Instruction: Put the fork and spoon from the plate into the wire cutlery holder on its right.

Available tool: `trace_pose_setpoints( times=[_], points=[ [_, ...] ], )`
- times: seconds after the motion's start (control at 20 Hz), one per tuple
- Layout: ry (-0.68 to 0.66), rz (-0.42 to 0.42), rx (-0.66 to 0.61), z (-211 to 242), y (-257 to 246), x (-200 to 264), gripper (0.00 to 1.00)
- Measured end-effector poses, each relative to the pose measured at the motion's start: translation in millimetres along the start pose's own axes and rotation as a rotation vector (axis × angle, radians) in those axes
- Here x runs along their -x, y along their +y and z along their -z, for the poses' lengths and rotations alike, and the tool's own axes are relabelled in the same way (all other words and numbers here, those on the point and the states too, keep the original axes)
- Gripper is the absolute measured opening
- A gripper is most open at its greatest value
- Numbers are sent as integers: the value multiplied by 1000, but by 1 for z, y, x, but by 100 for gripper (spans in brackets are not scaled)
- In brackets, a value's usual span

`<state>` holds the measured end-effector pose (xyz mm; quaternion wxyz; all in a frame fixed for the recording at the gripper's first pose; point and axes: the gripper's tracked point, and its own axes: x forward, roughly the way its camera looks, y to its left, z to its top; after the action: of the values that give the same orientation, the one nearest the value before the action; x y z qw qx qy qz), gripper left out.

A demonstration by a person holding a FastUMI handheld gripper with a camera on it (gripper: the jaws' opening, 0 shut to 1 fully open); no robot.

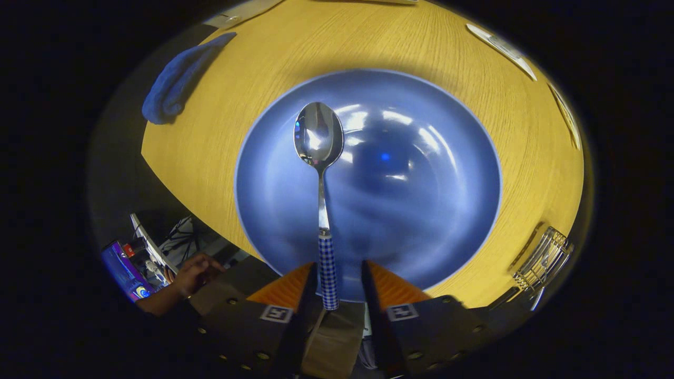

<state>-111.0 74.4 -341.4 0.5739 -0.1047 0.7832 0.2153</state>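
A metal spoon (319,138) with a blue-checked handle (328,271) lies on the blue plate (447,210), its bowl pointing away from me. My gripper (339,279) hovers over the plate's near rim, open. The end of the spoon's handle sits between the fingers, close against the left one, and a gap stays between it and the right finger. The wire cutlery holder (545,258) stands on the wooden table (221,142) to the right of the plate and beyond my right finger. What is inside it I cannot tell.
A folded blue cloth (174,84) lies on the table's far left corner. Flat white strips (503,50) lie along the far right edge. A person's hand (197,273) rests off the table to the left, near some clutter.
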Motion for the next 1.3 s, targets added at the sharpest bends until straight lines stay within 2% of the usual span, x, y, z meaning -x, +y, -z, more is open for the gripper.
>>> trace_pose_setpoints(
  times=[0.05, 0.2, 0.25, 0.3, 0.45, 0.65, 0.75, 1.0, 1.15, 1.3],
  points=[
    [24, -10, 0, -2, 2, 16, 21],
    [40, 34, 50, -3, -12, 11, 23],
    [-11, 48, 45, -13, -16, 16, 12],
    [5, 79, 64, -9, -27, 13, 2],
    [34, 54, 65, 3, -23, 31, 2],
    [83, 105, 123, 33, -52, 70, 2],
    [94, 112, 111, 48, -64, 92, 2],
    [131, 108, -56, 94, -118, 152, 2],
    [150, 132, -147, 122, -160, 177, 2],
    [175, 118, -247, 144, -185, 191, 2]
  ],
)
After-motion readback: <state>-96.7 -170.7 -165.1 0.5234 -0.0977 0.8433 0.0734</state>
